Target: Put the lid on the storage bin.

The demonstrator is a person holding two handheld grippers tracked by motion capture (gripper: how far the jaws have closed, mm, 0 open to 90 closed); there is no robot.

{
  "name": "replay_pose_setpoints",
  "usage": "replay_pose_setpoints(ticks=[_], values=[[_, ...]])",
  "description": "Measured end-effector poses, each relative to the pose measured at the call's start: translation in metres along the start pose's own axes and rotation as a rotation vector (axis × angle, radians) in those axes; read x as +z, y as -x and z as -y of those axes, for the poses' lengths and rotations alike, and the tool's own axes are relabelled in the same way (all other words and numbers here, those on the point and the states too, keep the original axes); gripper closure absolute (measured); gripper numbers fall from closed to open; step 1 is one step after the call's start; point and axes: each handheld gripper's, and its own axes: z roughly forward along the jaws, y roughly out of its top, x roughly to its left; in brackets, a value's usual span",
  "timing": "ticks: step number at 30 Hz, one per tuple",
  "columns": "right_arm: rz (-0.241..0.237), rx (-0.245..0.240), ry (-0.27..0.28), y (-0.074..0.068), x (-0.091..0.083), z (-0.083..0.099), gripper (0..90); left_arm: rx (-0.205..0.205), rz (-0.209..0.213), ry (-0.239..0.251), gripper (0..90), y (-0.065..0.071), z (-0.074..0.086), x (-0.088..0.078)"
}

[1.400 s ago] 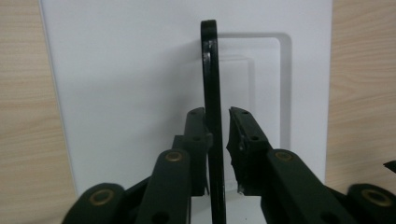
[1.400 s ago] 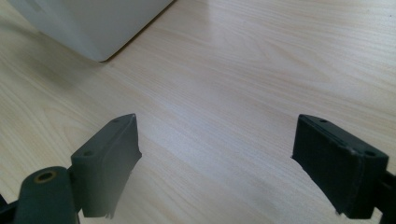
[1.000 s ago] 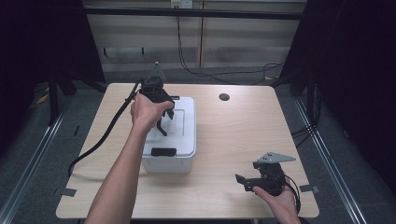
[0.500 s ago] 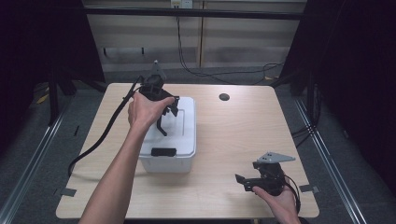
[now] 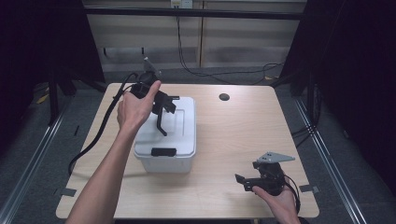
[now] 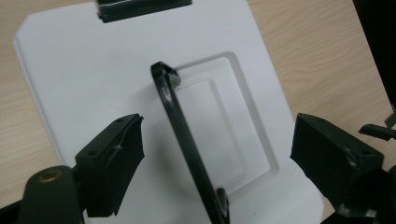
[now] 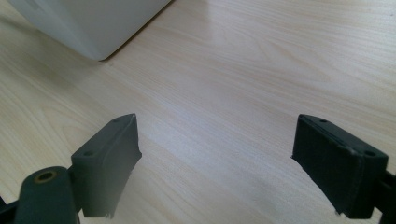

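Plainly unlabelled white box; left hand-held gripper just opened wide around raised handle, gripping nothing.

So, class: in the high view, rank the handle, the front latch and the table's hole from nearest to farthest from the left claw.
1. Handle, raised on the lid, just below the left claw.
2. Front latch, at the box's near edge.
3. Hole, off to the right.

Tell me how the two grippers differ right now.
The left gripper is raised above the white lidded box, fingers pointing down over its upright black handle; the right gripper sits low by the table's near right corner, fingers pointing roughly level toward the box. The handle stands between the left gripper's fingers, untouched; only bare tabletop lies beyond the right gripper's. Both are open and grip nothing.
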Motion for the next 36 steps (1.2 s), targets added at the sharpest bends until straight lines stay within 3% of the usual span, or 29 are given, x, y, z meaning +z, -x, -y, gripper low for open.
replay_pose_setpoints(ticks=[2,5,10,12,13,16,19,21,29,36], values=[[0.000,-0.001,0.000,0.000,0.000,0.000,14.2,0.019,-0.044,0.004,18.7,-0.002,0.003,-0.002],[0.002,-0.001,0.001,0.000,0.001,0.000,14.2,0.035,-0.001,0.007,19.0,-0.007,0.008,-0.006],[0.002,0.001,-0.001,0.000,0.001,0.000,14.2,0.086,-0.053,0.029,19.0,-0.014,0.017,-0.015],[0.003,0.002,-0.002,0.001,0.001,0.000,14.2,0.098,0.009,0.022,19.0,-0.020,0.022,-0.018],[0.003,0.002,-0.002,0.001,0.001,0.000,14.2,0.102,0.017,0.021,19.6,-0.020,0.024,-0.018],[0.000,0.006,-0.008,0.001,0.001,0.000,14.8,0.144,-0.008,0.035,21.3,-0.020,0.031,-0.020],[0.004,0.002,-0.006,0.000,0.001,0.000,14.8,0.148,0.036,0.062,21.4,-0.026,0.038,-0.022],[0.002,0.003,-0.004,0.001,0.001,0.000,14.8,0.141,0.030,0.076,21.3,-0.031,0.042,-0.024],[0.005,0.004,-0.005,0.001,0.001,0.000,14.8,0.157,0.085,0.131,20.7,-0.062,0.069,-0.036],[0.008,0.006,-0.002,0.001,0.001,0.000,14.8,0.160,0.085,0.167,20.7,-0.076,0.091,-0.043]])
